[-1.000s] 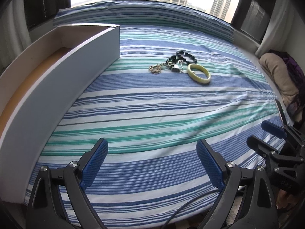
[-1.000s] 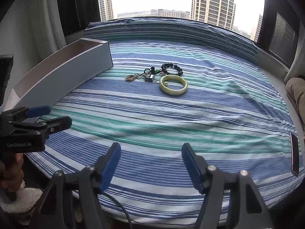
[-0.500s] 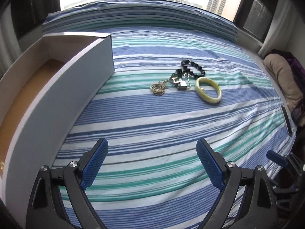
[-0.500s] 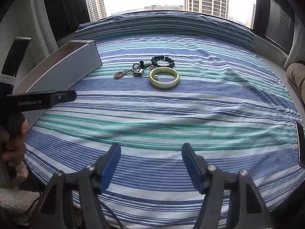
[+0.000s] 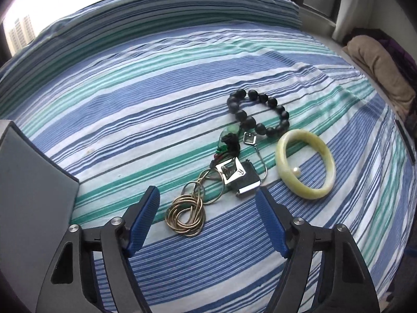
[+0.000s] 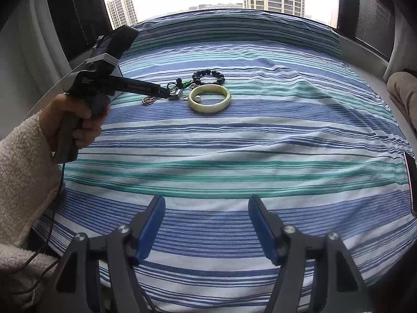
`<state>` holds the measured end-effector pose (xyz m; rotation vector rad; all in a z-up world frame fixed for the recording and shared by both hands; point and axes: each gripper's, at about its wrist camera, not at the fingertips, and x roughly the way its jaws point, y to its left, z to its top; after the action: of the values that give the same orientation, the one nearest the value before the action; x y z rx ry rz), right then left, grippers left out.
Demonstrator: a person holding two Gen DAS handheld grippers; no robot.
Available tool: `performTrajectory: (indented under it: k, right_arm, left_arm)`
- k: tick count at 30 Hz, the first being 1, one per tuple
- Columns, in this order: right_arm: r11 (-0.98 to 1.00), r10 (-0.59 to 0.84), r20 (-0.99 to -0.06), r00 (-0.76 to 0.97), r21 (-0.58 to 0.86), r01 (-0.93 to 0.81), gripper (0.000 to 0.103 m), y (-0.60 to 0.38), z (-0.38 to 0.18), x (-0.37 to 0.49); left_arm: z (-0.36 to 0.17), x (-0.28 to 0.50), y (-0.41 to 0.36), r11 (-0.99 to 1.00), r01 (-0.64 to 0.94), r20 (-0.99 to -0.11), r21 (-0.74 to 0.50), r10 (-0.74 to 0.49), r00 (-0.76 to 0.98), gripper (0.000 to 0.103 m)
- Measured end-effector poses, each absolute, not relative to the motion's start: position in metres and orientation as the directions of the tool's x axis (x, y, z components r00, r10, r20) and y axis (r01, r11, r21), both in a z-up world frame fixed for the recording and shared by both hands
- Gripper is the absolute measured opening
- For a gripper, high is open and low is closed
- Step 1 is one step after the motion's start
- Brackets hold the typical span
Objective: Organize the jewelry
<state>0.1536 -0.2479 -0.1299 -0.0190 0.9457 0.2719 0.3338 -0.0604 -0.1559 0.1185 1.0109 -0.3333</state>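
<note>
On the striped bed (image 5: 130,120), a grey box (image 5: 31,182) sits at nine o'clock. The left tongs (image 5: 207,200) gape wide, straddling a coiled gold chain (image 5: 186,216) (tangled with a silver pendant (image 5: 234,174)). Black beads (image 5: 258,114) lie at twelve, a pale jade bangle (image 5: 305,167) at three o'clock. The right tongs (image 6: 207,210), wide apart, hover well back.

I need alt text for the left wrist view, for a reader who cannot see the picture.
The open left hand-held gripper hovers just short of a small pile of jewelry on a blue, green and white striped bedsheet: a coiled metal chain, a silver pendant, a black bead bracelet and a pale green bangle. A grey box stands at the left edge.
</note>
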Motion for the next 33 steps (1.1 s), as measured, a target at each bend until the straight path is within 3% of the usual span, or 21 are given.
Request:
performTrajectory:
  k: [3, 5, 21, 33]
  right_arm:
    - [0.967, 0.222, -0.808, 0.546, 0.11, -0.231, 0.067, -0.252, -0.134, 0.157]
    - [0.968, 0.222, -0.809, 0.544, 0.115, -0.223, 0.067, -0.254, -0.136, 0.158]
    - [0.968, 0.226, -0.802, 0.554, 0.122, -0.219, 0.068, -0.251, -0.134, 0.159]
    - [0.957, 0.253, -0.799, 0.546, 0.126, -0.26, 0.068, -0.235, -0.131, 0.15]
  left_arm:
    - [-0.159, 0.331, -0.063, 0.936, 0.352, -0.832, -0.013, -0.206, 0.516, 0.051]
    - [-0.156, 0.326, -0.06, 0.931, 0.362, -0.836, -0.039, -0.229, 0.499, 0.017]
    - [-0.118, 0.213, -0.029, 0.928, 0.357, -0.814, -0.106, -0.287, 0.504, 0.012]
    - [-0.138, 0.156, 0.022, 0.967, 0.189, -0.837, -0.169, -0.243, 0.491, 0.012]
